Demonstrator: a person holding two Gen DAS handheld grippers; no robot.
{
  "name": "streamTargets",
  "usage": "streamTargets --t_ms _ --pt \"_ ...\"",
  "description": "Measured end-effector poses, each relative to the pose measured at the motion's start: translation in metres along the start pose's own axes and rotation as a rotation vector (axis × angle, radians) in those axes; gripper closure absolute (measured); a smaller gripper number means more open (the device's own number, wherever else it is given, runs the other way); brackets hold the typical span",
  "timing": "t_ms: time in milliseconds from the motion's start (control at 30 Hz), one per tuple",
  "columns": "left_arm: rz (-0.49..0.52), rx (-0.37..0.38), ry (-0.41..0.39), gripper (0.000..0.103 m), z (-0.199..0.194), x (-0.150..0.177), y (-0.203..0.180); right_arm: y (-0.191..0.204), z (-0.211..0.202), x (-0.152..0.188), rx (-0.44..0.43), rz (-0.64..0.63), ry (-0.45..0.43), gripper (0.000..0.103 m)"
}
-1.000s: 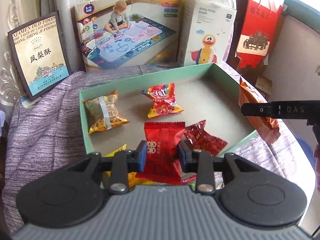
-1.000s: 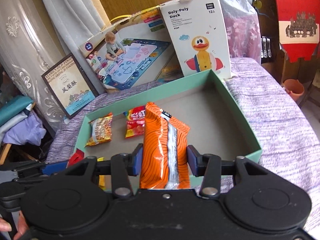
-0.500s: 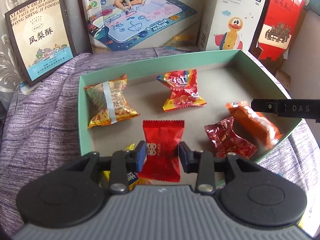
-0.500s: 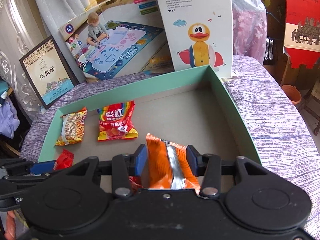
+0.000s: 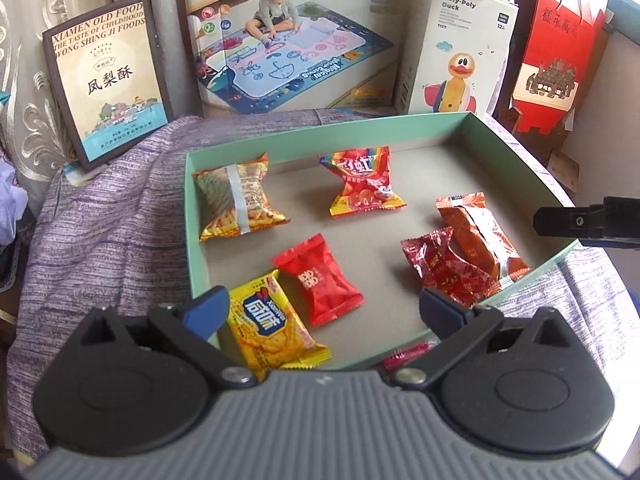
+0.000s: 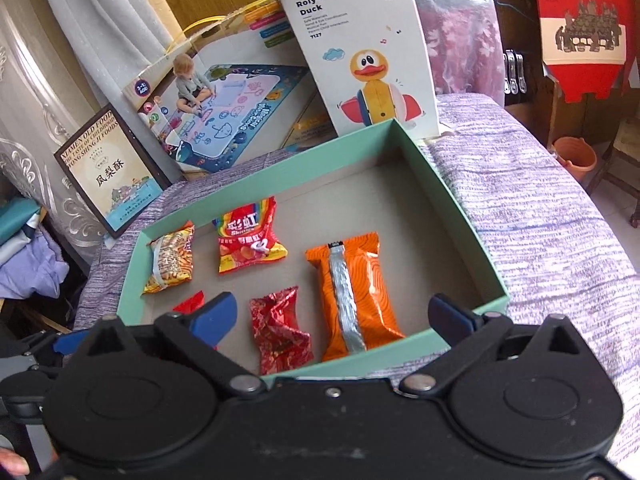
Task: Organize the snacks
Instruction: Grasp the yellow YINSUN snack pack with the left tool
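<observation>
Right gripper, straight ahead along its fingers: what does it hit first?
Probably the orange packet in the green box; it lies between the open right gripper fingers' line. Depth is unclear.

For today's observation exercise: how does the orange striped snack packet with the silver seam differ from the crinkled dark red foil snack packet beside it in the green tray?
The orange striped snack packet is larger and longer; the dark red foil snack packet is smaller. The orange one looks smooth and plump with a silver seam facing up; the red one is crumpled and twisted, with no seam visible. Both lie loose, side by side, near the front wall of the green tray.
</observation>
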State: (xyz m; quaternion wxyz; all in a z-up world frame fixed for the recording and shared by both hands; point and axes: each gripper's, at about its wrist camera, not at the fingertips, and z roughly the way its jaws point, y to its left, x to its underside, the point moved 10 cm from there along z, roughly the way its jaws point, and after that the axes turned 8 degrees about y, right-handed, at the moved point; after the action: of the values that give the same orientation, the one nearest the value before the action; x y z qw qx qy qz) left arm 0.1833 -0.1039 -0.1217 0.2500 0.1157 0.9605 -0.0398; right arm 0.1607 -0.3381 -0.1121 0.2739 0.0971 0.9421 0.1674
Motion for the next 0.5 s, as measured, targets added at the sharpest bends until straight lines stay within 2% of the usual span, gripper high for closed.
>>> streamTargets --t_ms 133,300,500 --pt "0.004 -0.005 0.006 0.0 -0.013 0.018 0.002 0.004 -0.012 0.02 -0.014 0.009 0.009 0.0" --pt "-0.005 0.024 0.015 0.0 -0.027 0.041 -0.003 0.008 -0.03 0.047 -0.02 0.013 0.012 0.0" --pt "0.064 0.06 0.029 0.0 -0.039 0.066 -0.037 0.001 -0.05 0.077 -0.013 0.027 0.016 0.0"
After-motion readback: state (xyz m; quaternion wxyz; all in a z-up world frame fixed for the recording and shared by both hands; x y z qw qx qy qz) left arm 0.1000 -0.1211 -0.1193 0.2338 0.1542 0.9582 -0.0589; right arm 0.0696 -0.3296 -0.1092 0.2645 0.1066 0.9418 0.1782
